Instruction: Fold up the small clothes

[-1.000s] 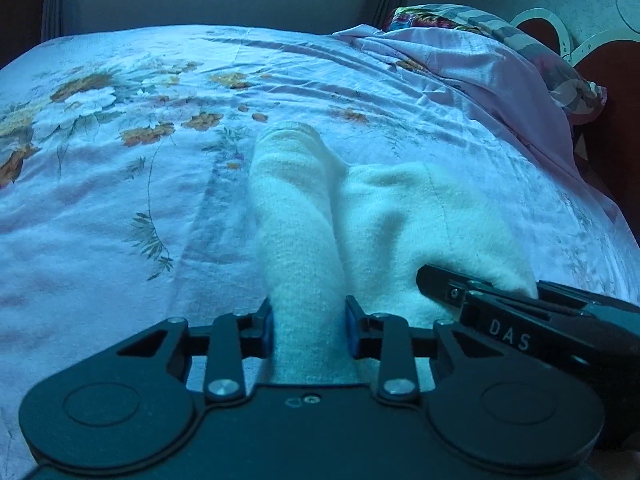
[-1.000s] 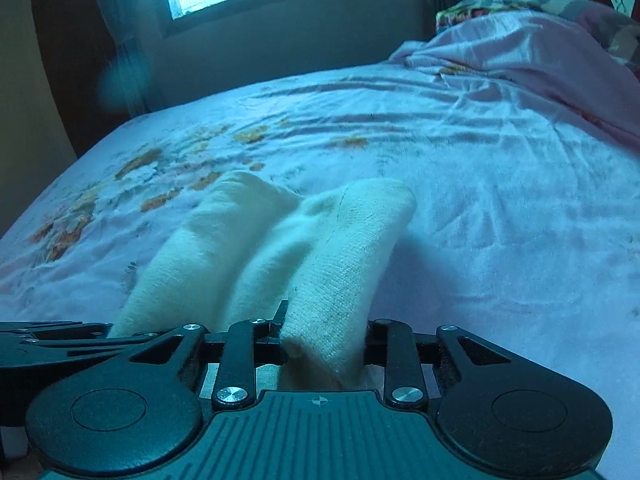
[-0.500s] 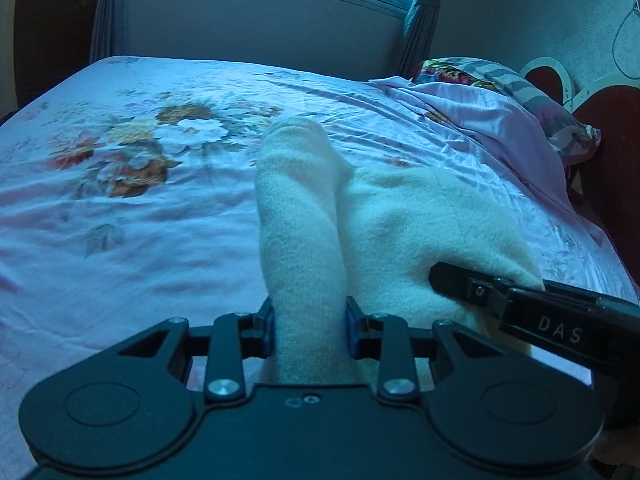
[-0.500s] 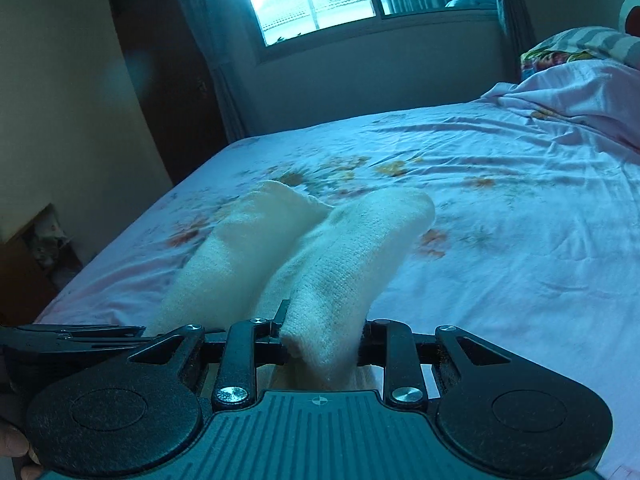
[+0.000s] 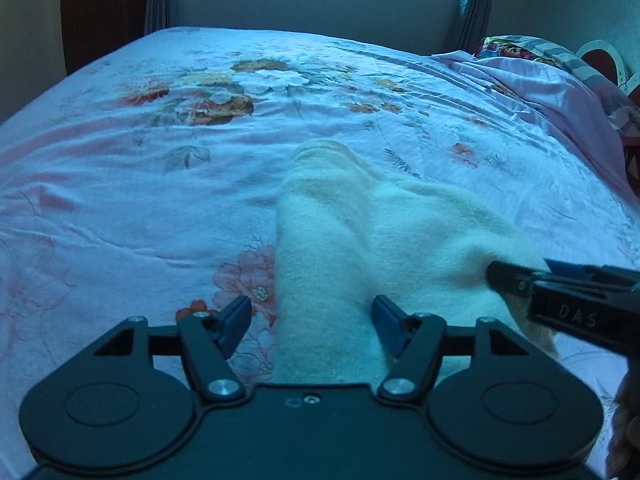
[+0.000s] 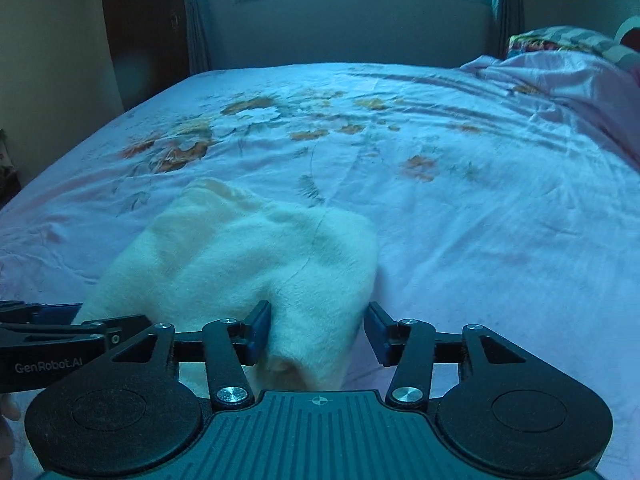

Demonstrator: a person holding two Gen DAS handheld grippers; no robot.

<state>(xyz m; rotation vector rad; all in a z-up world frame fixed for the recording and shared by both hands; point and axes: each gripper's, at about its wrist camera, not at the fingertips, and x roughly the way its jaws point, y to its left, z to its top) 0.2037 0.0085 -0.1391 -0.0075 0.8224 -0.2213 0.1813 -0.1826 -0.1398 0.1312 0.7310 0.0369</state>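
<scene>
Cream garment [image 5: 360, 240] lies between both opening grippers.

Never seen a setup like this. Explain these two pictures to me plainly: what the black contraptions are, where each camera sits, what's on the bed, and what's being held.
There is no robot here: a person holds a two-finger clamp tool in each hand. Each picture comes from a wide-angle camera mounted on one tool, looking forward along its fingers.

One picture is from the left gripper, with the other tool poking in from the right. The other picture is from the right gripper.

On the bed sheet, printed with flowers, lies a small cream garment; what kind, I cannot tell. Pillows sit at the far right.

Both grippers' jaws are opening. The cloth lies between the blue pads, which do not press on it.
</scene>
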